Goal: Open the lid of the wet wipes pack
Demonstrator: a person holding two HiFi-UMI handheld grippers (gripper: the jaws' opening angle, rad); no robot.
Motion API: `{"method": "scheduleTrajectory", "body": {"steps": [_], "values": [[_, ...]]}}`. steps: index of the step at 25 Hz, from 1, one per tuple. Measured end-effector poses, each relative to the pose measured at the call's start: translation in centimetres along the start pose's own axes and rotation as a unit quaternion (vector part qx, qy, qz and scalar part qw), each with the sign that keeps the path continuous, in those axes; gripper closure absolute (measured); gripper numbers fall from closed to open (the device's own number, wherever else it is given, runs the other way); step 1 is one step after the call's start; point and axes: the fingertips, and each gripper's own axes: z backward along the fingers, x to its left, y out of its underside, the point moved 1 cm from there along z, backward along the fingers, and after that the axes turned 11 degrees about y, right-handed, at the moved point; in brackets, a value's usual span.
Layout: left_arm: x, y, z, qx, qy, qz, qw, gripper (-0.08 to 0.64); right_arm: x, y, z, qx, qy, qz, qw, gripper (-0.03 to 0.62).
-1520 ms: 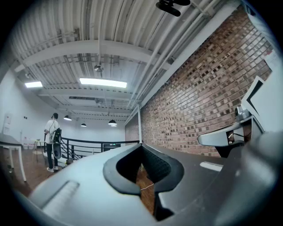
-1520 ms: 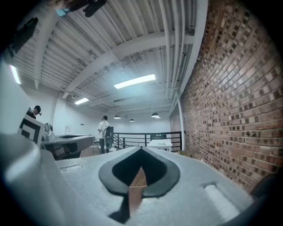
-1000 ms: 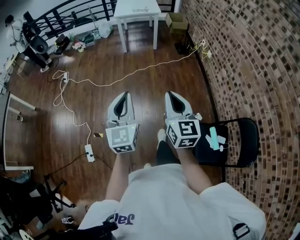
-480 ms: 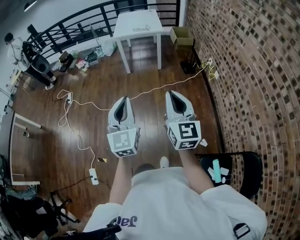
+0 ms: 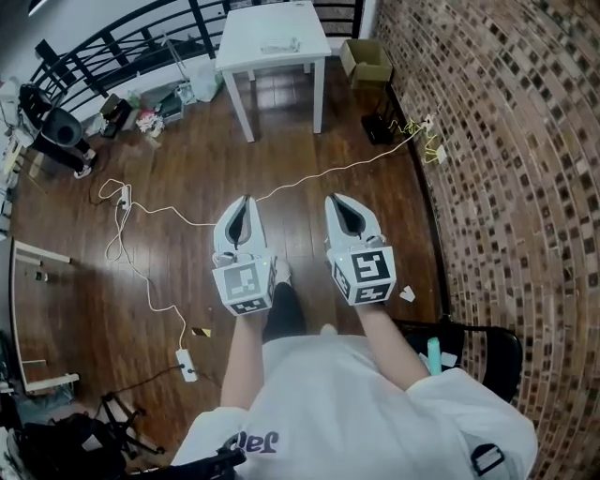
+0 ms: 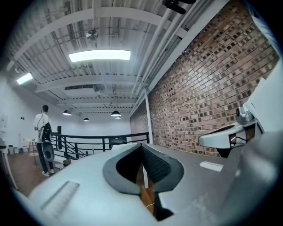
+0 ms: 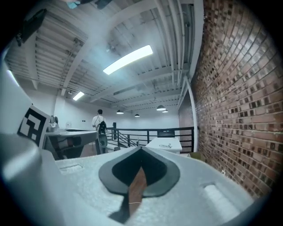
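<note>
Grippers number two, over the floor. The left gripper (image 5: 245, 201) has its tips together, empty. Well ahead, one white table (image 5: 251, 33) bears one pale item (image 5: 279, 45), possibly the wipes pack. The right gripper (image 5: 336, 200) is likewise closed, empty. One black chair (image 5: 499, 354) stands rightmost.

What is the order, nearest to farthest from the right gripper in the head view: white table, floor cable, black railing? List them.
1. The floor cable, lying on the floor just ahead of the right gripper.
2. The white table, well ahead and slightly left.
3. The black railing, beyond the table at the floor's far edge.
</note>
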Motion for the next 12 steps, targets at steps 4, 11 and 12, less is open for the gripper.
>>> {"method": "scheduleTrajectory", "body": {"steps": [4, 11, 12], "values": [[6.6, -0.1, -7.7, -0.006, 0.011, 0.004, 0.9999, 0.545, 0.0, -1.6, -9.1, 0.002, 0.014, 0.025, 1.0, 0.601], [15.9, -1.8, -18.5, -0.033, 0.059, -0.004, 0.9977, 0.545, 2.2, -8.0, -23.6, -0.04, 0.041, 0.051, 0.997, 0.601], [16.9, -1.2, -19.7, -0.029, 0.063, 0.001, 0.9976, 0.545, 2.9, -7.7, -25.1, -0.036, 0.039, 0.058, 0.997, 0.601]]}}
